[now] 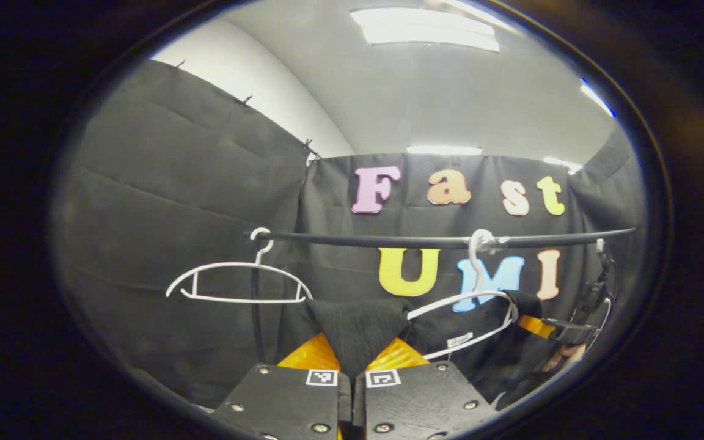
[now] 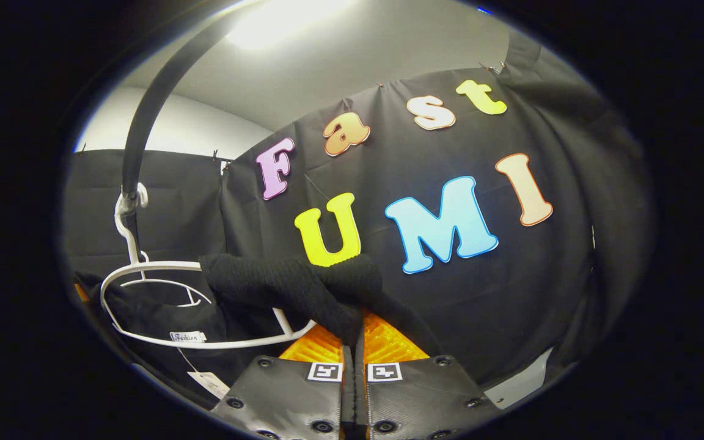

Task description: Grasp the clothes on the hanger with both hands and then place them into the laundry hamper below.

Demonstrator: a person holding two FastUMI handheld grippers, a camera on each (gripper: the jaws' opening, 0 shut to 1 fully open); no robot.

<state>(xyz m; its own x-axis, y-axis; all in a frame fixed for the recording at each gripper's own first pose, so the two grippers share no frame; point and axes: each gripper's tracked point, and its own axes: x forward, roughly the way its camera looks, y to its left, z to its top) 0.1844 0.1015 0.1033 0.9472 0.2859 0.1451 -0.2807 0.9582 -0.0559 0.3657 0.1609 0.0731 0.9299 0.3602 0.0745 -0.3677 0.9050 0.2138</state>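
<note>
A black garment (image 1: 358, 324) hangs half off a tilted white hanger (image 1: 480, 305) on the black rail (image 1: 437, 240). My left gripper (image 1: 352, 357) is shut on a fold of its fabric at one shoulder. In the left gripper view the right gripper (image 1: 563, 333) shows farther off at the garment's other shoulder. In the right gripper view my right gripper (image 2: 355, 342) is shut on a bunched fold of the black garment (image 2: 303, 287), just right of the white hanger (image 2: 162, 299). The garment's neck label (image 2: 187, 336) hangs below the hanger.
A second white hanger (image 1: 239, 282) hangs bare on the rail to the left. The rail (image 2: 144, 122) curves overhead in the right gripper view. A vertical black post (image 1: 256, 305) stands under the rail. Black cloth walls close the booth behind and to the sides.
</note>
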